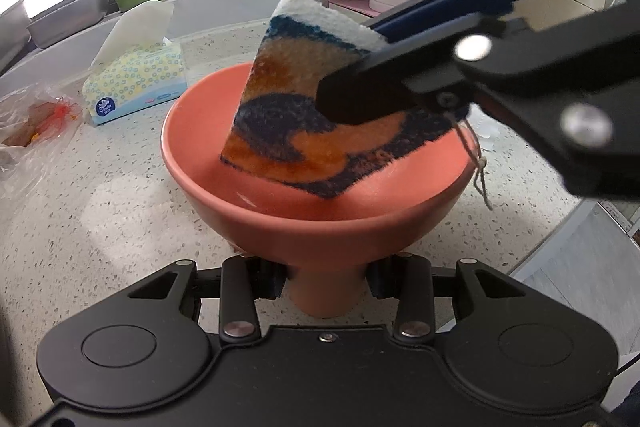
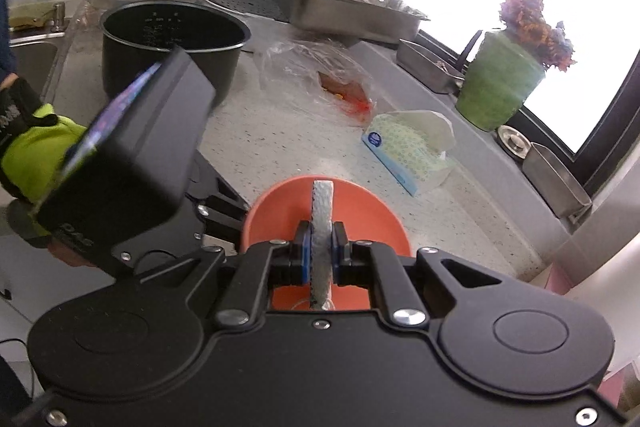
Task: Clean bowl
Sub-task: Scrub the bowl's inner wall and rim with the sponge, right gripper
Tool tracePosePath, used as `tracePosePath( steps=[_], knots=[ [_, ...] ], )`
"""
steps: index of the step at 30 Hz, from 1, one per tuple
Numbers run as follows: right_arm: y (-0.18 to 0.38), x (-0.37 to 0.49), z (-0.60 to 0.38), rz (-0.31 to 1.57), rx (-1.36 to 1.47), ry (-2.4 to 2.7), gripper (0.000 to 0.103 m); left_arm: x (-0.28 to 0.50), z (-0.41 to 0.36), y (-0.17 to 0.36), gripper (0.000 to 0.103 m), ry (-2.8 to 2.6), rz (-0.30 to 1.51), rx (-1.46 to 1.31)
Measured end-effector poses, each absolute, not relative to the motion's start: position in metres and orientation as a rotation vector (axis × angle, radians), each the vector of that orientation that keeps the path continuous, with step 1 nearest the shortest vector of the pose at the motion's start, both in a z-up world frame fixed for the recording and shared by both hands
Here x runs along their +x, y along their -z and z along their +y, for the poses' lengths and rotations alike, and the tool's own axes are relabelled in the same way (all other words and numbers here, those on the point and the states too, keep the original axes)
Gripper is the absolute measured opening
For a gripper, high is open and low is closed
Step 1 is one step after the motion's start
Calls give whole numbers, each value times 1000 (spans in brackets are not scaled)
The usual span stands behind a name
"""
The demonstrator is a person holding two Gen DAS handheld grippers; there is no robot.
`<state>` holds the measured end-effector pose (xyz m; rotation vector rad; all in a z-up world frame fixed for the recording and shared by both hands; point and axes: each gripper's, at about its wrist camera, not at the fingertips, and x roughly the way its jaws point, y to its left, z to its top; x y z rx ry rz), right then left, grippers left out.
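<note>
On the far left of the counter lay a crumpled plastic bag, and just right of it the tissue box. Both sat well apart from my work, I judge so that nothing would get splashed or knocked.

The salmon-coloured bowl stood upright on its foot in the middle of the counter. My left gripper was clamped on that foot from both sides, low down. I held it there to keep the bowl from sliding or tipping while the other tool pushed around inside, and to leave the whole rim and hollow free.

Inside the bowl I held the sponge cloth on edge, its lower corner down against the inner wall and its white top sticking above the rim. My right gripper pinched it tightly across its thin side, the blue pads squeezing the white edge between them. Gripping it by the upper part left the patterned face and lower edge free to rub the bowl. A loose string hung from the cloth over the right rim, and I thought it could snag.

From my right wrist I also saw my gloved left hand on its tool, with the dark pot behind it.
</note>
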<state>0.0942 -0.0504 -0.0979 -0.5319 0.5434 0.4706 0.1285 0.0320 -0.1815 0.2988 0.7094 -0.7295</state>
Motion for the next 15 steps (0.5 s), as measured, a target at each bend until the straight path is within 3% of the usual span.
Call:
tracePosePath(
  steps=[15],
  knots=[
    [126, 79, -87, 367, -318, -426, 11, 128, 26, 180, 39, 714, 726, 321]
  ],
)
